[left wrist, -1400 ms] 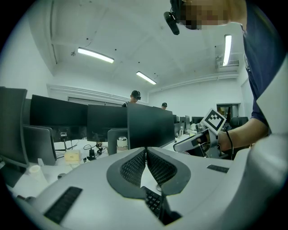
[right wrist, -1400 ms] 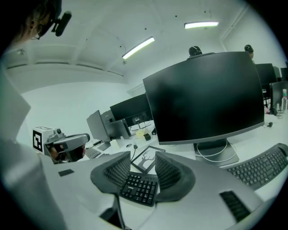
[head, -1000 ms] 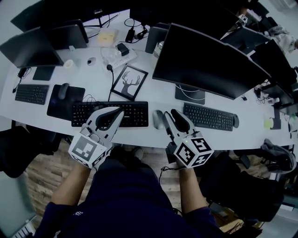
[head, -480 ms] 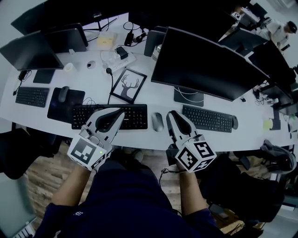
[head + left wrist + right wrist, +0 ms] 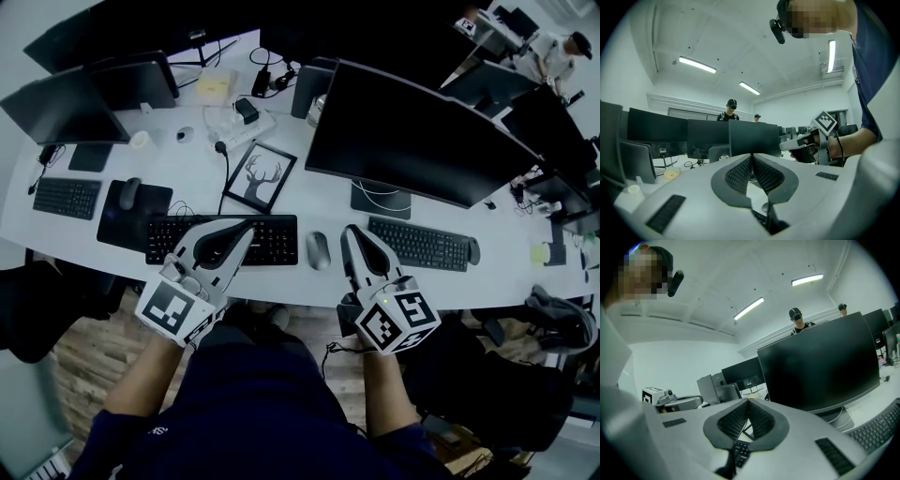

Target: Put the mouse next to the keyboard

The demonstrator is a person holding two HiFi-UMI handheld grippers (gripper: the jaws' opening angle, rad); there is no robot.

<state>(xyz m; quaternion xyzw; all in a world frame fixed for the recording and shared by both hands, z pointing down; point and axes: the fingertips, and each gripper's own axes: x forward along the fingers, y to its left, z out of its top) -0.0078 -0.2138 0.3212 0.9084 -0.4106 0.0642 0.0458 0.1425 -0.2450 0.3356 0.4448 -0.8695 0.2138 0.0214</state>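
Two claws: both low and central in the head view, each in one of the person's hands, pointing toward the top of the frame over the near edge of the counter (image 5: 317, 202).
Left claw (image 5: 246, 229): jaws together tip to tip, nothing held; tips sit over the right-centre part of the black keyboard (image 5: 272, 240).
Right claw (image 5: 349, 232): jaws have just been closing and now meet, nothing between them; tips over bare counter.
Mouse (image 5: 319, 250): grey, flat on the counter, long axis up-down in the frame, just off the right end of the black keyboard and level with it.
Mouse vs right claw: mouse is just left of the claw's tips and a little lower in the frame; a strip of counter shows between them, no contact.
Mouse vs left claw: apart, off to its right, with the keyboard's right end between.
Second keyboard (image 5: 422, 242): right of the right claw, so the mouse and that claw sit in the gap between the two keyboards.
Monitor (image 5: 422, 131): large, dark, upper right, its stand above the second keyboard.
Picture frame (image 5: 259, 175): deer print, tilted, above the black keyboard.
Mouse pad (image 5: 141, 220): dark, left of the black keyboard, another mouse (image 5: 127, 192) on it.
Right gripper view: pads closed on each other; keyboard keys show in the gap beneath them.
Left gripper view: pads closed on each other; the right claw and its marker cube show at right mid-frame.
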